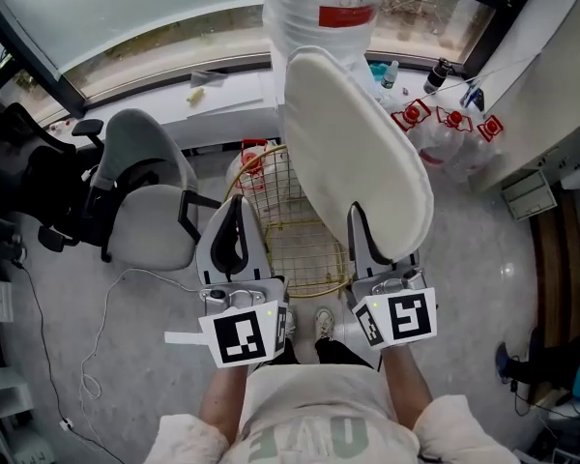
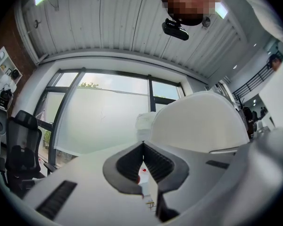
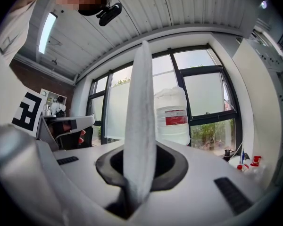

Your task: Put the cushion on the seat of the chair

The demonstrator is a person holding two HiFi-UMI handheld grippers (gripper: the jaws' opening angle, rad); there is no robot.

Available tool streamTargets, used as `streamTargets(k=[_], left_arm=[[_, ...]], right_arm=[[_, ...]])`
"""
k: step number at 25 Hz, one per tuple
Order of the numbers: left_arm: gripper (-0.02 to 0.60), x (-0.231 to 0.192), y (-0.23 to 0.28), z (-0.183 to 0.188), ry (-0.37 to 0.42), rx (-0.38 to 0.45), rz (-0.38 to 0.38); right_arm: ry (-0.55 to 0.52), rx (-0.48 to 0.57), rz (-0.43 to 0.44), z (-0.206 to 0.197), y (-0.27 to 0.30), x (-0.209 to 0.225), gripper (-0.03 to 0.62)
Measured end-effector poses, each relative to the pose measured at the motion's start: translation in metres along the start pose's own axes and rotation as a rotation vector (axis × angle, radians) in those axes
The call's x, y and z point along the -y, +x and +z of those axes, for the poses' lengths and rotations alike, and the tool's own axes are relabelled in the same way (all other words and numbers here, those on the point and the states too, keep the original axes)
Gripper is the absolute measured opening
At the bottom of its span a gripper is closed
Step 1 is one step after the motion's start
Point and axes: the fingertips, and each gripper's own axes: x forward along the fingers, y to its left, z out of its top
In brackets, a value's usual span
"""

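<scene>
A white oval cushion hangs on edge in the air, gripped at its lower rim by my right gripper. In the right gripper view the cushion stands upright between the jaws of the right gripper, which press on it. My left gripper is beside the cushion's left face, shut with nothing between its jaws; in its own view the left gripper's tips meet, and the cushion fills the right. Below both grippers stands a gold wire chair, its mesh seat bare.
A grey office chair stands to the left, with black equipment beyond it. A large water bottle with a red label stands by the window sill. Spray bottles with red tags sit at the right. A white cable trails on the floor.
</scene>
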Motion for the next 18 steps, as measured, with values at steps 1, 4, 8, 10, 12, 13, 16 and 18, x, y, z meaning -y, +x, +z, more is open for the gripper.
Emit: streamTargets(k=[1, 4, 8, 10, 12, 13, 16, 18], left_arm=[[0.013, -0.004, 0.001, -0.007, 0.001, -0.006, 0.006], [0.014, -0.015, 0.003, -0.039, 0.004, -0.039, 0.011], [0.014, -0.022, 0.003, -0.09, -0.002, -0.096, 0.002], [0.014, -0.028, 0.003, -0.112, -0.013, -0.11, 0.017], [0.014, -0.035, 0.001, -0.138, -0.018, -0.131, 0.035], [0.013, -0.038, -0.001, -0.153, -0.016, -0.144, 0.041], [0.014, -0.034, -0.01, -0.195, 0.021, -0.194, 0.01], [0.014, -0.031, -0.014, -0.218, 0.033, -0.217, -0.021]], right_arm=[[0.001, 0.002, -0.004, -0.003, 0.004, 0.0, 0.057], [0.013, -0.012, -0.012, -0.026, 0.018, -0.002, 0.057], [0.058, -0.067, -0.013, -0.076, 0.026, -0.005, 0.057], [0.093, -0.085, -0.012, -0.101, 0.027, -0.007, 0.057], [0.12, -0.096, -0.012, -0.126, 0.027, -0.011, 0.057], [0.124, -0.103, -0.009, -0.139, 0.026, -0.013, 0.057], [0.137, -0.131, 0.001, -0.179, 0.02, -0.018, 0.057], [0.183, -0.138, 0.002, -0.204, 0.017, -0.019, 0.056]])
